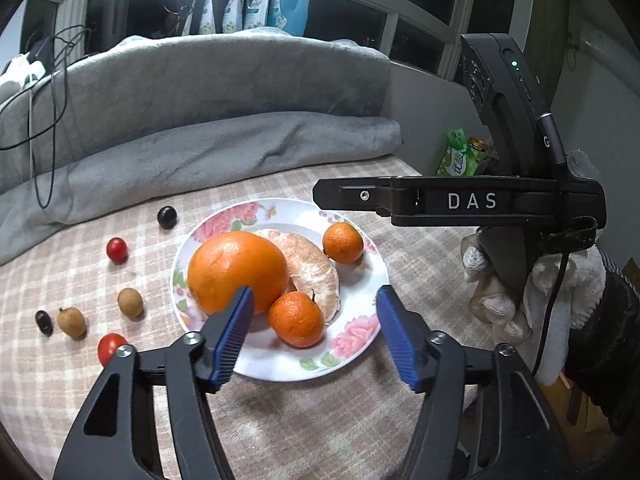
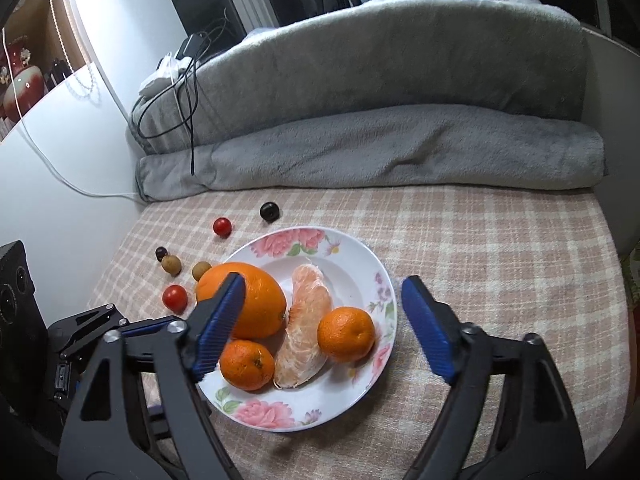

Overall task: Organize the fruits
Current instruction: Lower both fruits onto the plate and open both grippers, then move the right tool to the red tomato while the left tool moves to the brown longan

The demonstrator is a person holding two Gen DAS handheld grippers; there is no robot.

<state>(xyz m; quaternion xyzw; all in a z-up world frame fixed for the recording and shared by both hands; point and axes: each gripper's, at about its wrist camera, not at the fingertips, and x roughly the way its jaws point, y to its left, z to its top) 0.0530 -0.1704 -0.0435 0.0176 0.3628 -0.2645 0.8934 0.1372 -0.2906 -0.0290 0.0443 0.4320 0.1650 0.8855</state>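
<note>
Orange citrus fills the flowered plate (image 1: pixel 362 330) we see from the left wrist: a large orange (image 1: pixel 236 270), two mandarins and a peeled pomelo segment (image 1: pixel 316 268). Our left gripper (image 1: pixel 316 332) hangs open above them, holding nothing. Cherry tomatoes, longans and dark grapes lie scattered on the checked cloth (image 1: pixel 420 248) beside the plate. From the right wrist, our right gripper (image 2: pixel 320 324) spreads wide over the same plate (image 2: pixel 360 256), empty.
</note>
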